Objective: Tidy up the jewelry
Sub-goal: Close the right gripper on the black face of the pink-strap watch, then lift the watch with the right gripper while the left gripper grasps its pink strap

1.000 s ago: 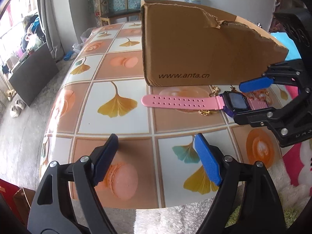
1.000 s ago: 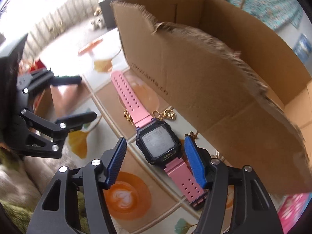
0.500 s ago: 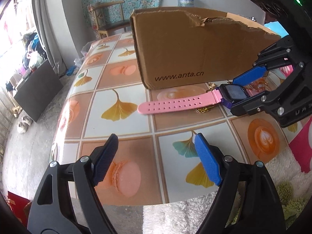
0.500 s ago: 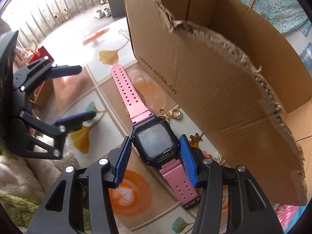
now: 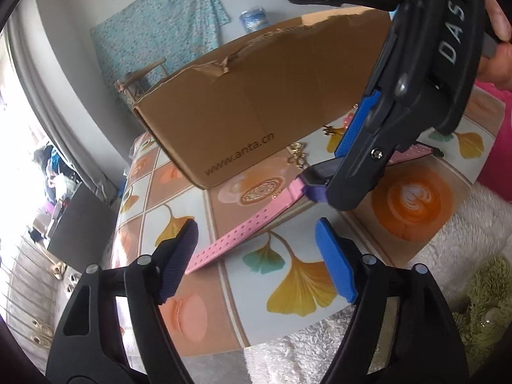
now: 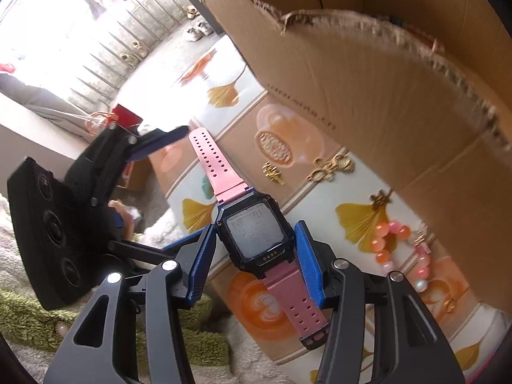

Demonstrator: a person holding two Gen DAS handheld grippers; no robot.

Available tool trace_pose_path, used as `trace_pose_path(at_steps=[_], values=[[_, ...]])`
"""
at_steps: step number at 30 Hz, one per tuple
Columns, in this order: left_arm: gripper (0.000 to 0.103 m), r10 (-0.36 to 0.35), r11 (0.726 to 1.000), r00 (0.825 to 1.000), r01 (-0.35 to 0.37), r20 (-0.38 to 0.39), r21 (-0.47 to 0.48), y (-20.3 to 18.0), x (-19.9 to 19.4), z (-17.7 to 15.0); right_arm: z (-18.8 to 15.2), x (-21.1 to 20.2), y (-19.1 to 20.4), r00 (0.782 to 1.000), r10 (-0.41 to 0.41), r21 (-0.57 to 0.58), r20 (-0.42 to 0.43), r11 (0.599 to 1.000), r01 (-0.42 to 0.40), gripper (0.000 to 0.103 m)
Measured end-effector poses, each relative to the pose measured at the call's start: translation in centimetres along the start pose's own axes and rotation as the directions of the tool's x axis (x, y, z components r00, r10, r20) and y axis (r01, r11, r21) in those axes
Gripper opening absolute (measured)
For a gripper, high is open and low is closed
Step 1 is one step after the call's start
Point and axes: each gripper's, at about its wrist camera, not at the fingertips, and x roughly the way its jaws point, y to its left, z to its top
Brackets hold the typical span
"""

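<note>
Now the pink watch (image 6: 252,233) is pinched by the right gripper (image 6: 256,257): its blue pads (image 6: 305,259) are pressed on both sides of the dark square case, and the watch is held lifted above the table (image 6: 323,192), just in front of the cardboard box (image 6: 368,80). One strap is pointed away toward the left gripper (image 5: 252,260), the other hangs down between the black fingers. In the left wrist view the long strap (image 5: 243,230) is seen to reach down between the left gripper's pads, but no pad is touching it; these jaws are closing and are still spread. Small gold charms (image 6: 329,166) and a string of pink and orange beads (image 6: 393,236) are lying on the patterned tablecloth beside the box. A hand (image 5: 499,35) is seen on the right gripper's handle.
</note>
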Motion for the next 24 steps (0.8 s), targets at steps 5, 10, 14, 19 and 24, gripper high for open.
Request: trace_pose_path(at_steps=[5,10,14,19,24], values=[[0.047,-0.038,0.999,0.999,0.038,-0.006,-0.005,0.0,0.3,-0.1,-0.7,0.7,-0.1,1.000,0.024,-0.009,-0.012,1.000,-0.025,0.049],[0.020,-0.108,0.993,0.994,0.106,-0.034,-0.059,0.9,1.0,0.0,-1.0,1.1,0.1,0.999,0.050,0.002,0.001,0.999,-0.050,0.050],[0.017,-0.222,0.962,0.973,0.209,-0.060,-0.177,2.4,1.5,-0.1,-2.2,0.7,-0.9,0.996,0.091,0.055,0.020,0.994,-0.092,0.051],[0.016,-0.339,0.909,0.936,0.301,-0.092,-0.290,4.2,2.5,0.2,-5.0,-0.2,-0.8,0.996,-0.003,0.063,0.085,0.998,-0.002,0.052],[0.016,-0.381,0.886,0.918,0.328,-0.111,-0.327,5.0,3.4,0.6,-6.6,0.4,0.8,0.981,-0.146,0.001,0.130,0.989,0.148,0.052]])
